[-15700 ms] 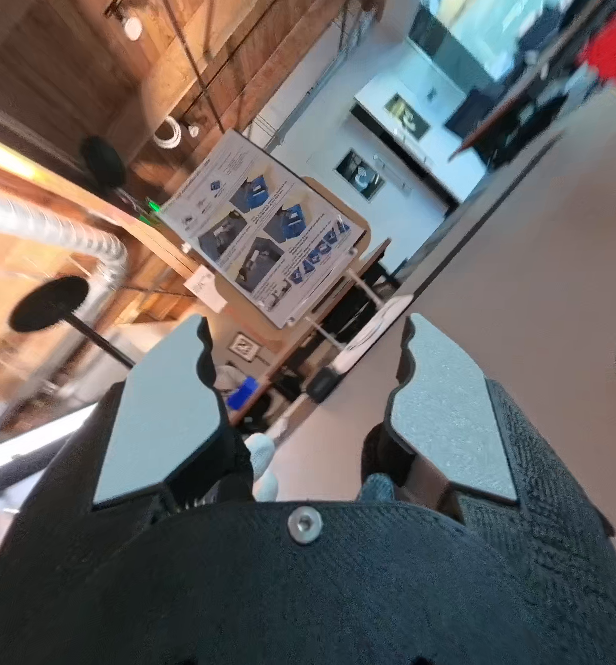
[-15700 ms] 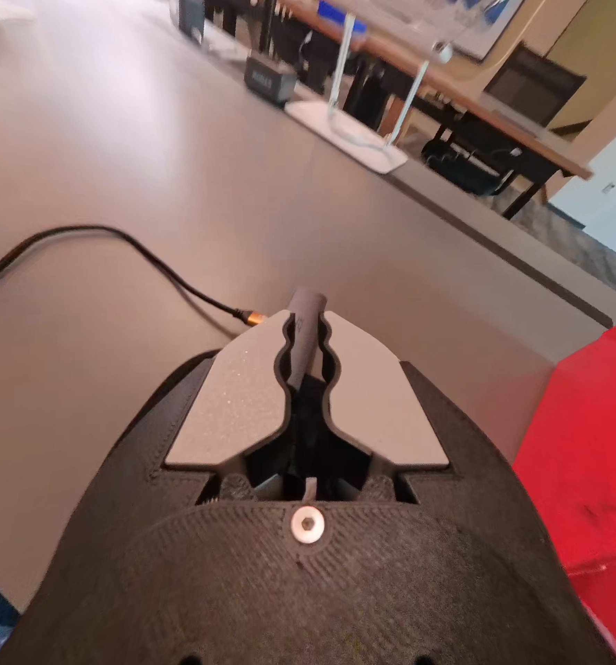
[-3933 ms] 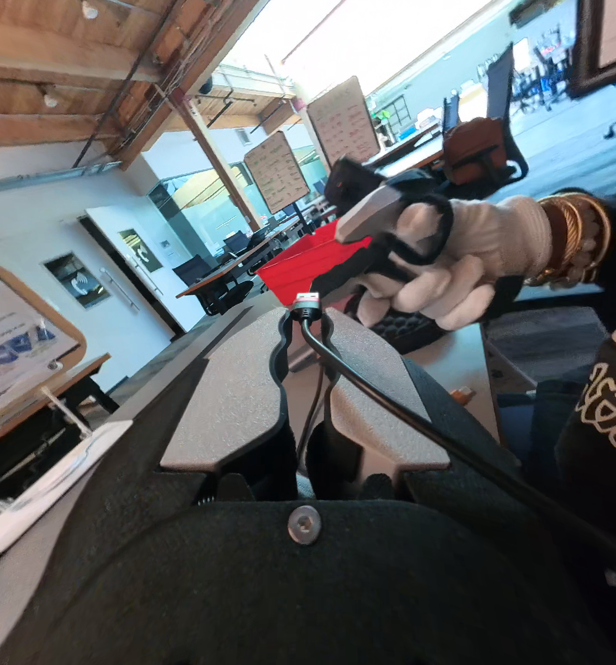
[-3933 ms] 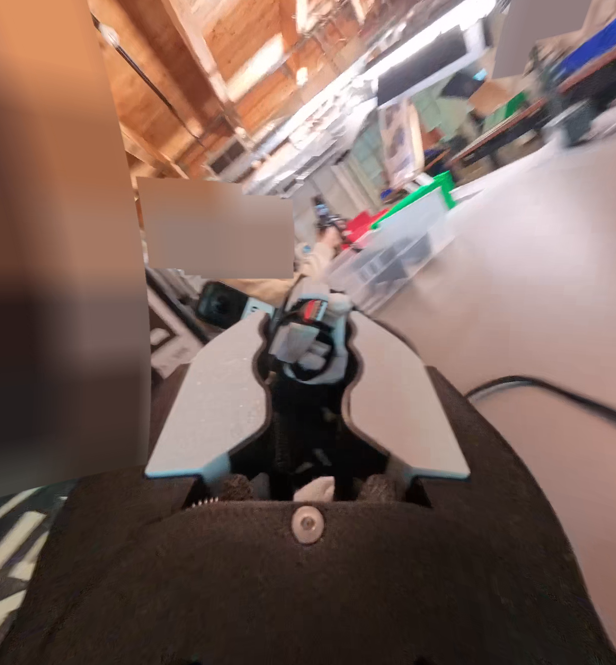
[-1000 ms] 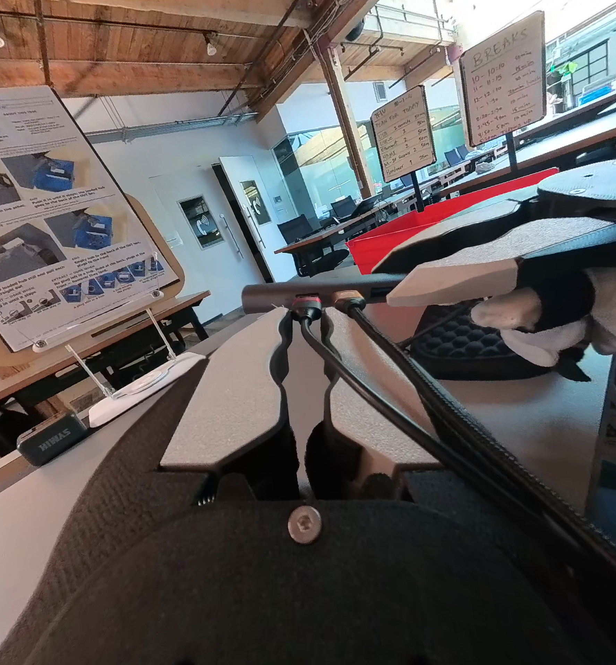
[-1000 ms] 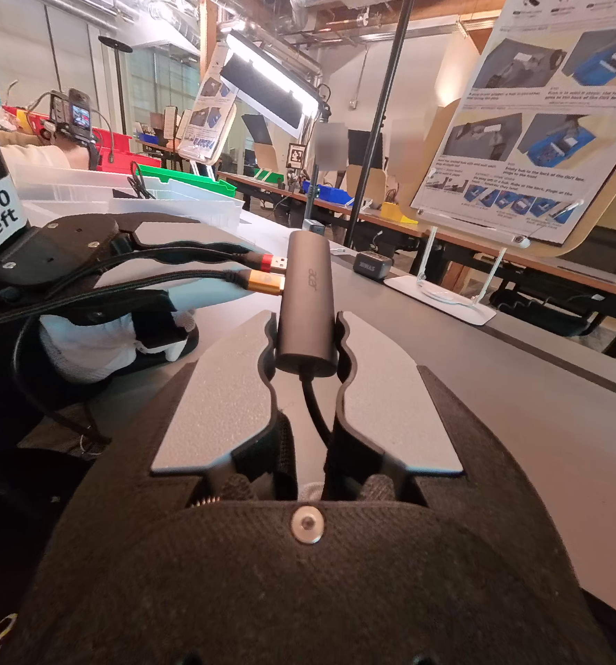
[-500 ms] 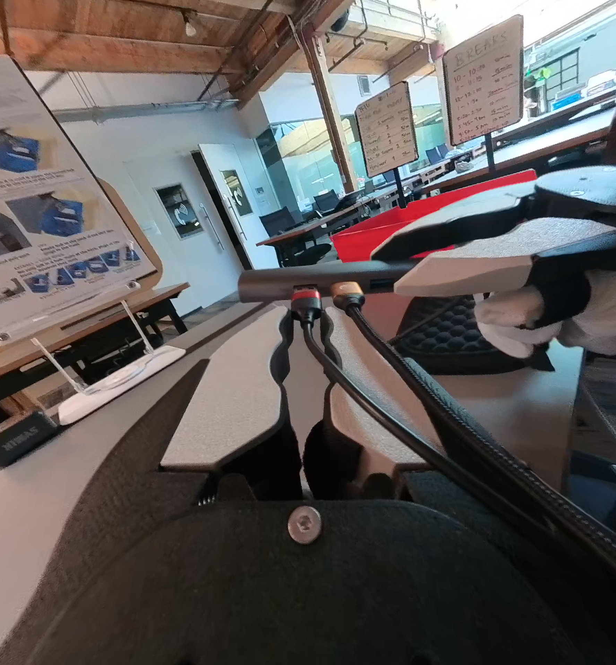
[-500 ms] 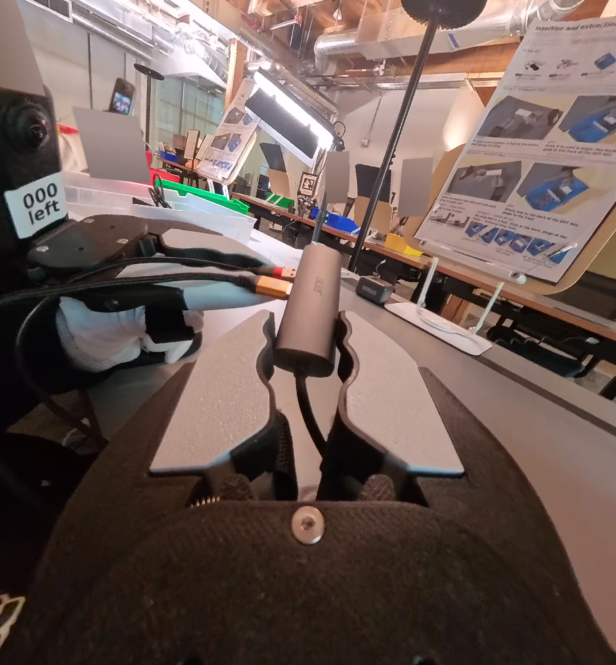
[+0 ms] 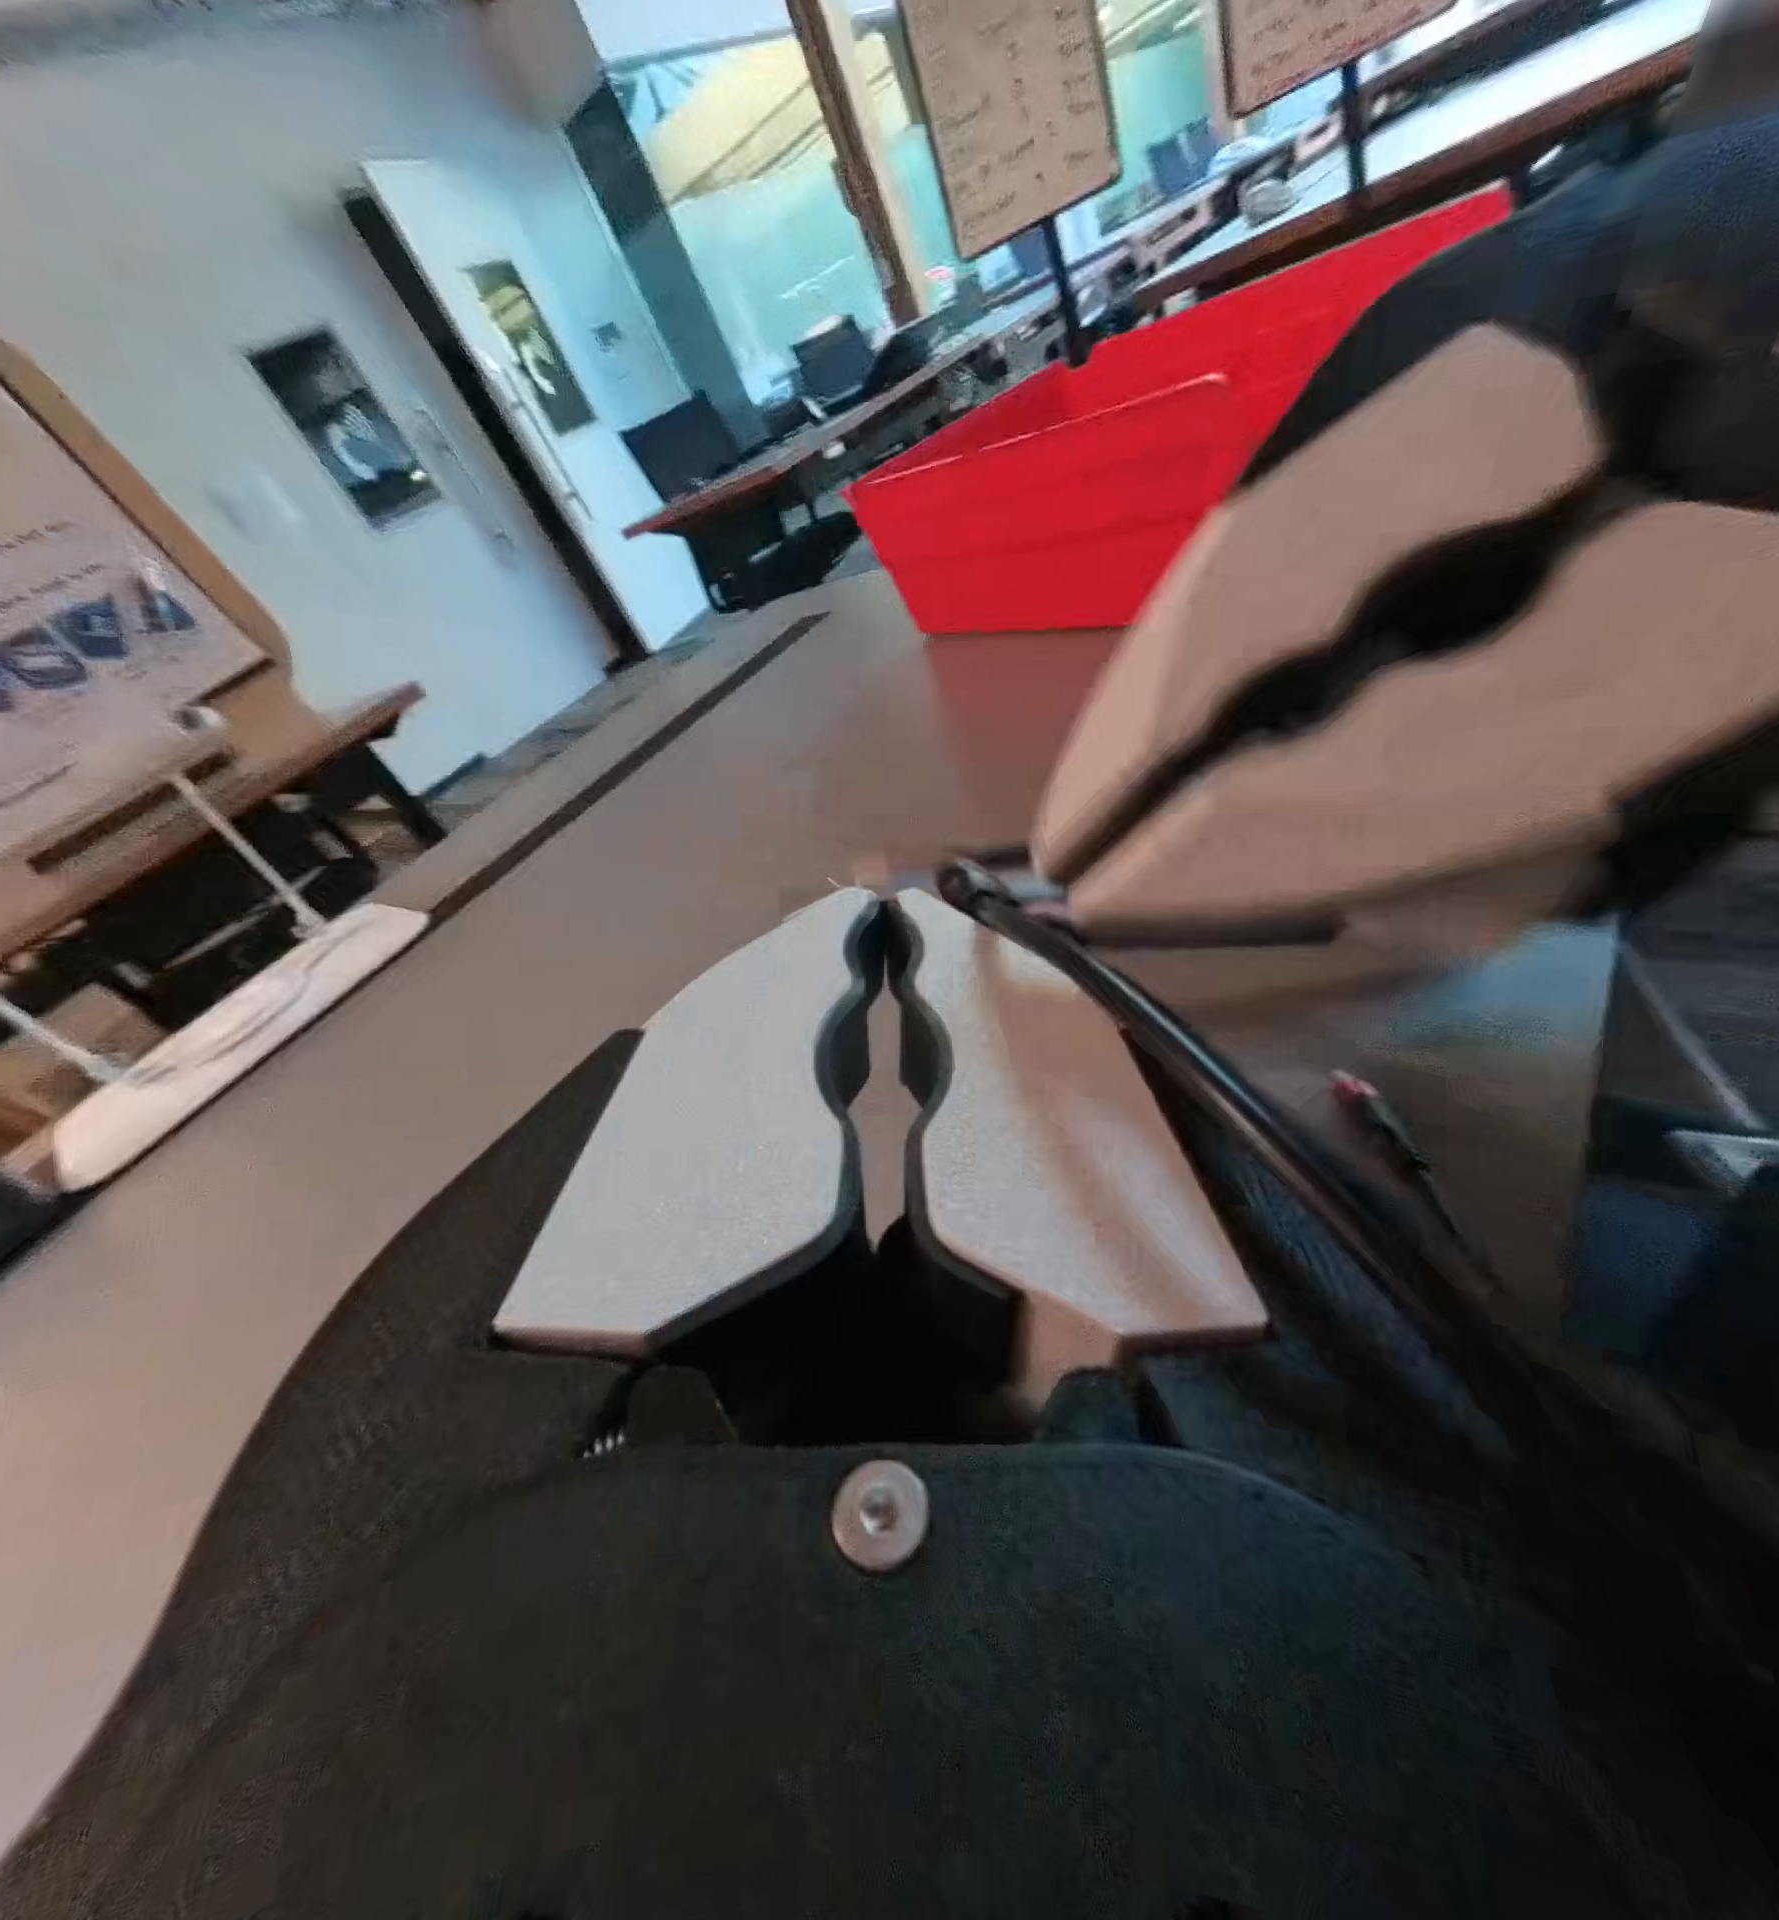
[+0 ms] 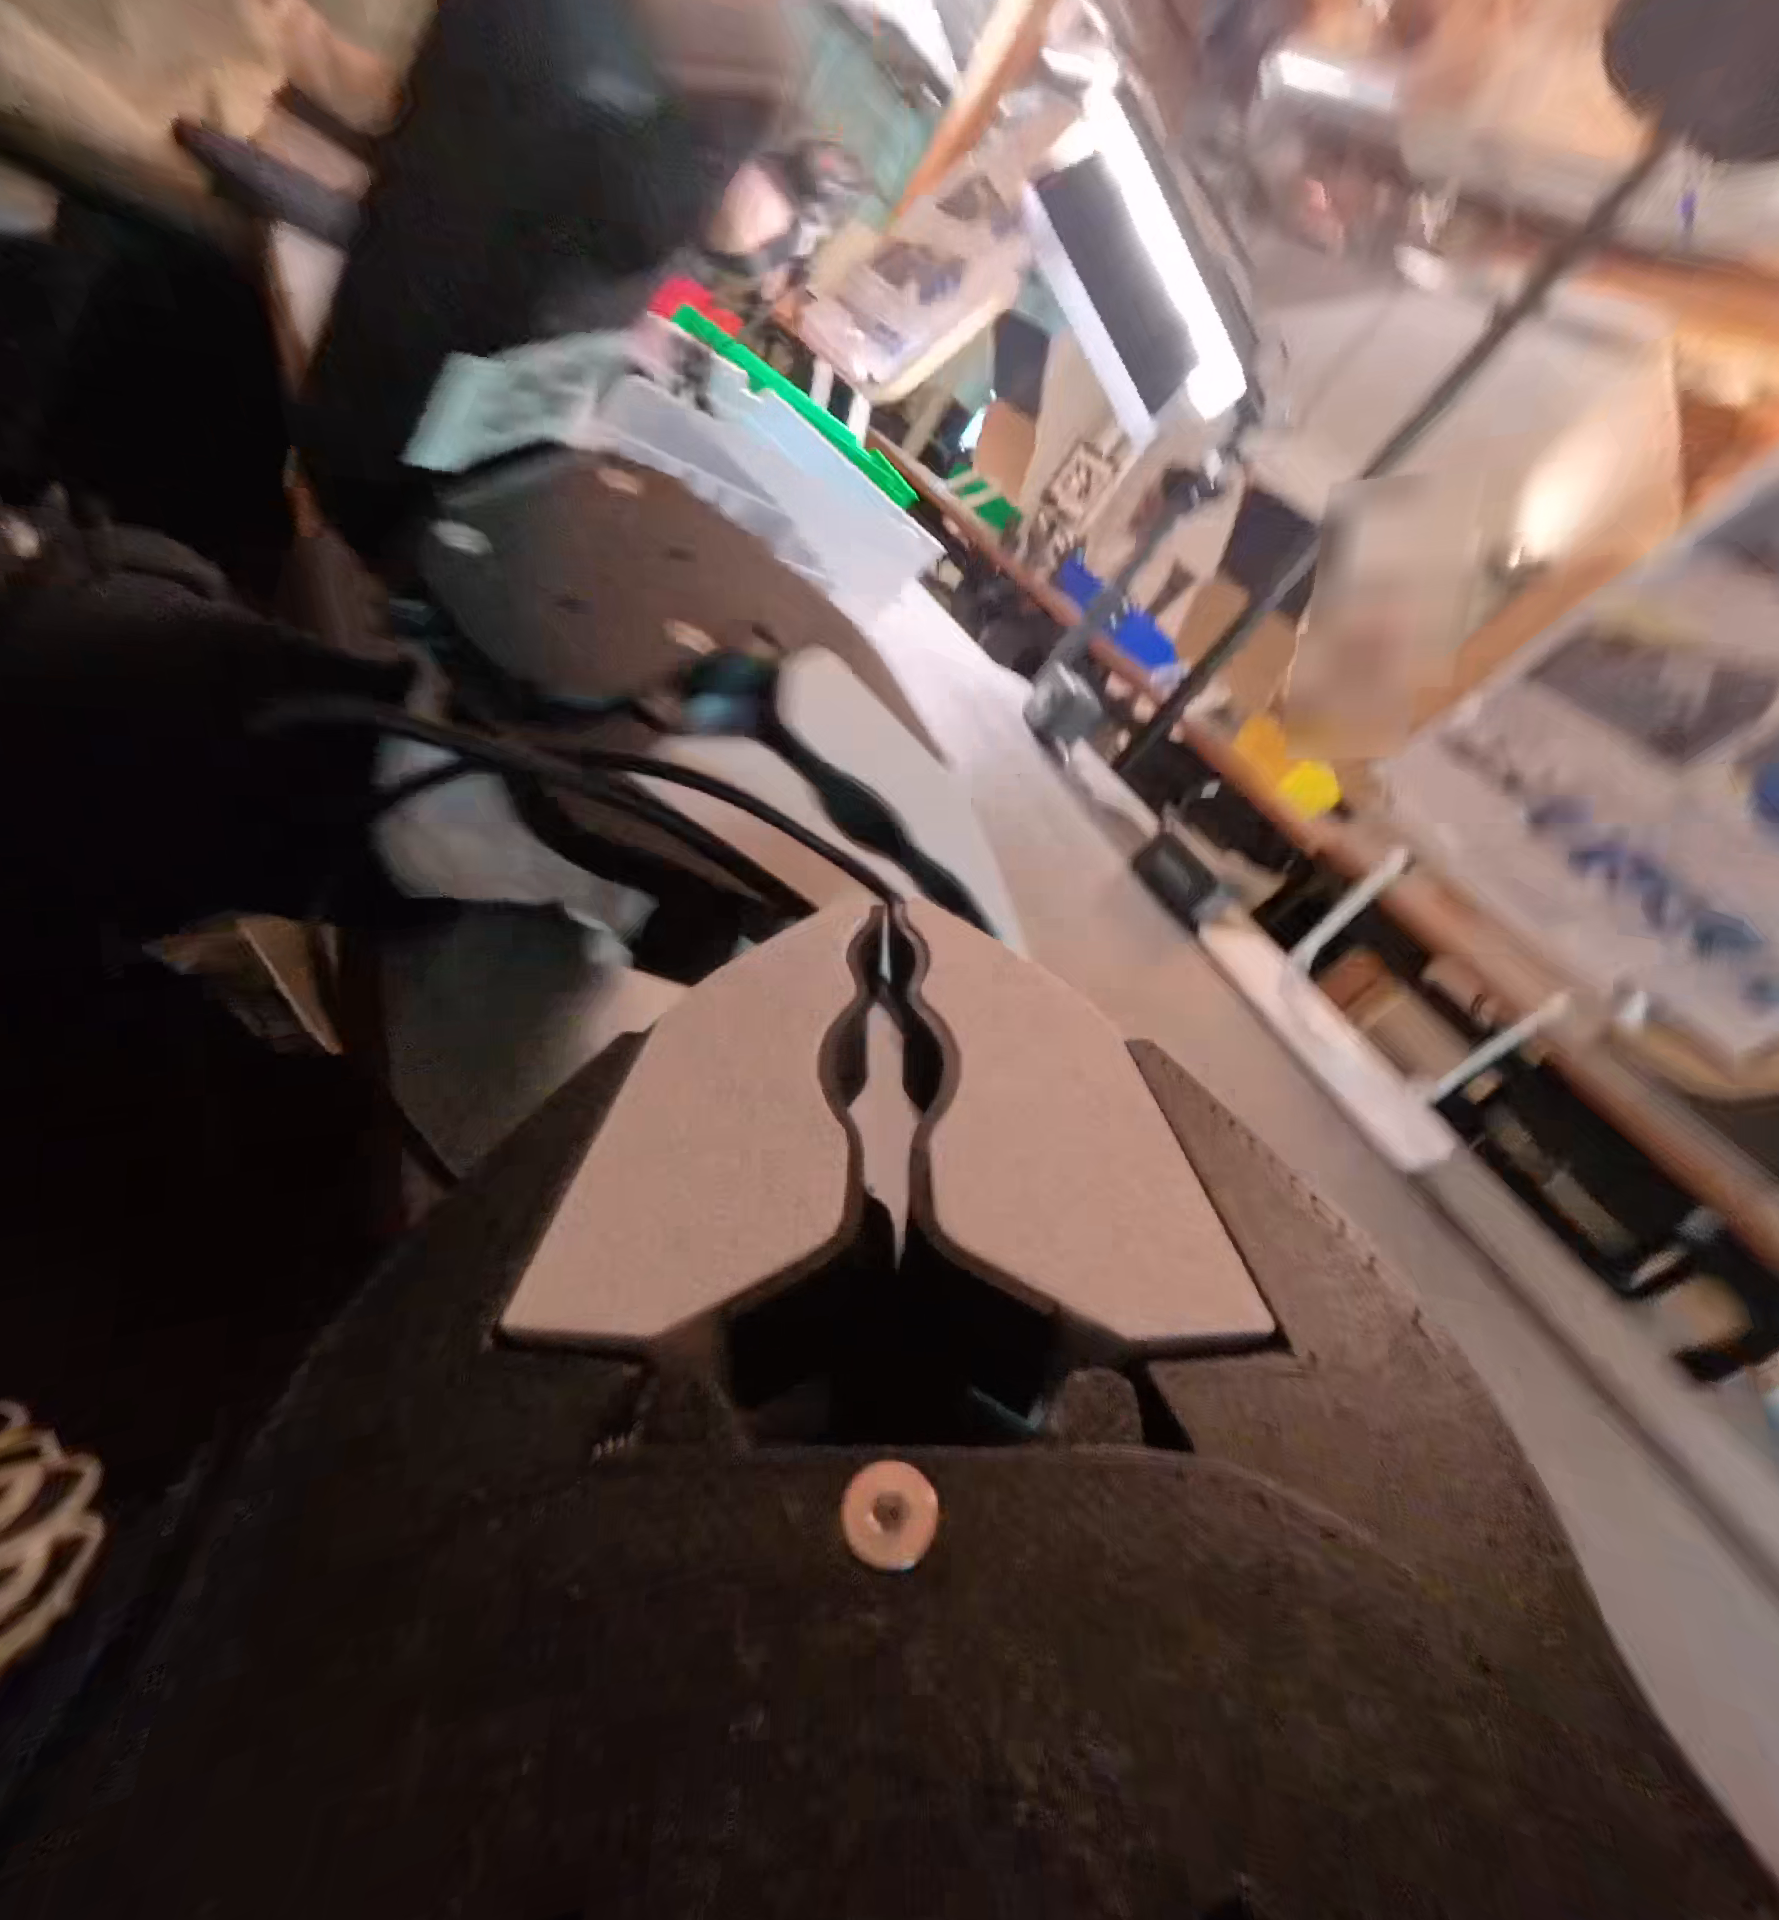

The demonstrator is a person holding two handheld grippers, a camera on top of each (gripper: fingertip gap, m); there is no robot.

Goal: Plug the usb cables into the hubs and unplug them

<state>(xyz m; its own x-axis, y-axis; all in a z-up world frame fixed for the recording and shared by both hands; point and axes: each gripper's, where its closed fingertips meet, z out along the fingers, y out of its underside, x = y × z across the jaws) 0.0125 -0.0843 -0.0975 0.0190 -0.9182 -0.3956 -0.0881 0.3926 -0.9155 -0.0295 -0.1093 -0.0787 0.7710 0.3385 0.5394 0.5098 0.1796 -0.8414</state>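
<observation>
My left gripper (image 9: pixel 885 906) is shut low over the grey table (image 9: pixel 397 1122), and I see nothing between its fingers. A black cable (image 9: pixel 1176 1049) runs along its right side. The cable's far end meets the tips of my right gripper (image 9: pixel 1049 878), which is shut and reaches in from the right. In the right wrist view my right gripper (image 10: pixel 880 920) is shut on a thin black cable (image 10: pixel 656 779) that trails off to the left. The left gripper's fingers (image 10: pixel 864 717) lie just beyond. A small red-tipped plug (image 9: pixel 1350 1086) hangs at the right. No hub is in view. Both views are blurred.
A red bin (image 9: pixel 1051 520) stands on the table's far right. A white sign-stand base (image 9: pixel 241 1029) sits at the table's far left edge. Clear and green bins (image 10: pixel 760 468) are further off. The person's dark sleeve (image 10: pixel 116 831) fills the left of the right wrist view.
Both grippers have swung down towards the table. The hub has left my right gripper, which is now shut on a thin cable. My left gripper no longer holds the red-collared plug.
</observation>
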